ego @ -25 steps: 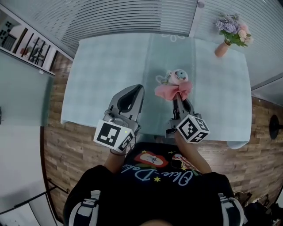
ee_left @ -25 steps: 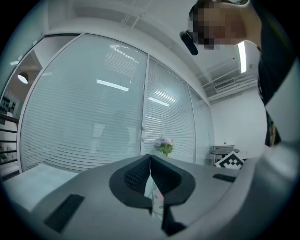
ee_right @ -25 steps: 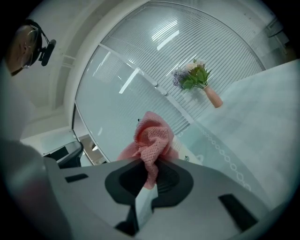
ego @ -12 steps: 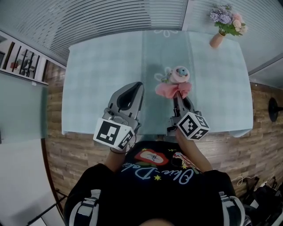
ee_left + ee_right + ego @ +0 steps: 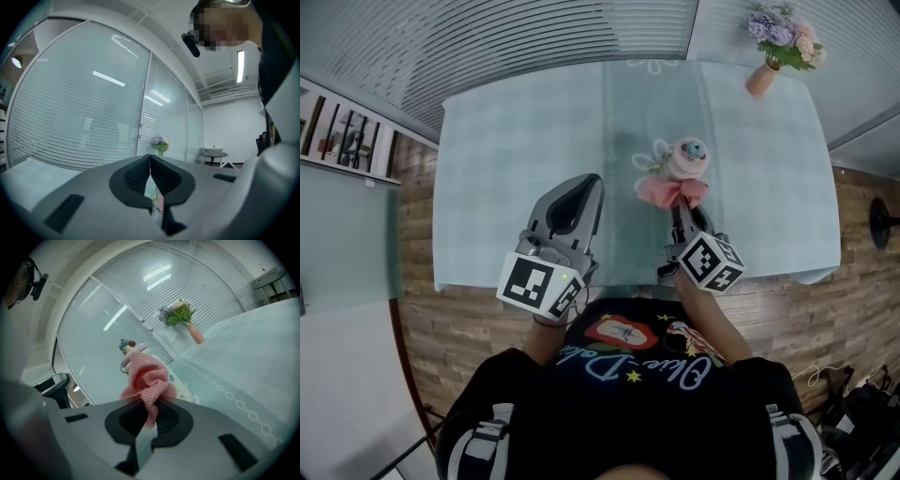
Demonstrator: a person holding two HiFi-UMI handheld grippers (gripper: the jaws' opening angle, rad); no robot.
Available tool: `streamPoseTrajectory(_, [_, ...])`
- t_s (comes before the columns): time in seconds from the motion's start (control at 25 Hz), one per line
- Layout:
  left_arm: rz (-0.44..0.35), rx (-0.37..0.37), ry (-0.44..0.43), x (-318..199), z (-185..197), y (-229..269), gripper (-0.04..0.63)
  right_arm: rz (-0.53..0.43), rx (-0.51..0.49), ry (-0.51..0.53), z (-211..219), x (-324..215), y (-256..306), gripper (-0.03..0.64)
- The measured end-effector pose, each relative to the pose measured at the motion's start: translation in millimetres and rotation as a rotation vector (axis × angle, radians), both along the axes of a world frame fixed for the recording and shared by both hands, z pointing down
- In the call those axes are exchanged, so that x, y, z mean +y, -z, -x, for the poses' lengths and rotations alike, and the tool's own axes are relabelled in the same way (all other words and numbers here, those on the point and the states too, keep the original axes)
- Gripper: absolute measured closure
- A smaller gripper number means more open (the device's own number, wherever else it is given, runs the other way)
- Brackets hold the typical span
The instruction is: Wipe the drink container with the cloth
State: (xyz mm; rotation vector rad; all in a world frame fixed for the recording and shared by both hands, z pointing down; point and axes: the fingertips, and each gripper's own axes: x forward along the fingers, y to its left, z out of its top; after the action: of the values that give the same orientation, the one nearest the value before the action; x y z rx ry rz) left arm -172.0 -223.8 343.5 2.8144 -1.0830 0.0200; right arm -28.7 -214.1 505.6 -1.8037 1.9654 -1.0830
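Observation:
The drink container (image 5: 684, 158), pale pink with a small figure on its lid, stands upright near the middle of the table. A pink knitted cloth (image 5: 673, 191) hangs bunched against its near side, and my right gripper (image 5: 678, 208) is shut on that cloth. In the right gripper view the cloth (image 5: 146, 378) covers most of the container (image 5: 127, 348), whose lid top shows above it. My left gripper (image 5: 584, 184) is shut with nothing in it, held over the table's near edge to the left of the container. Its closed jaws (image 5: 150, 161) point up and away.
A pale green cloth covers the table (image 5: 506, 159), with a patterned runner down its middle. A vase of flowers (image 5: 776, 41) stands at the far right corner. Wooden floor (image 5: 422, 309) surrounds the table, and glass walls with blinds lie behind.
The right gripper has carried the cloth slightly forward and right, so it now lies closer against the container. The left gripper has stayed where it was.

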Motion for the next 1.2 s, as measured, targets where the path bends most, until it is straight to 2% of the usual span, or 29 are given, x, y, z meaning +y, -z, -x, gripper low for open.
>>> streamPoseTrajectory(0.68, [-0.002, 0.028, 0.034, -6, 19, 2, 0.591, 0.150, -0.017, -0.024, 0, 0, -42, 0.600])
streamPoseTrajectory(1.2, [0.015, 0.053, 0.075, -7, 30, -3, 0.591, 0.176, -0.019, -0.009, -2, 4, -37, 0.600])
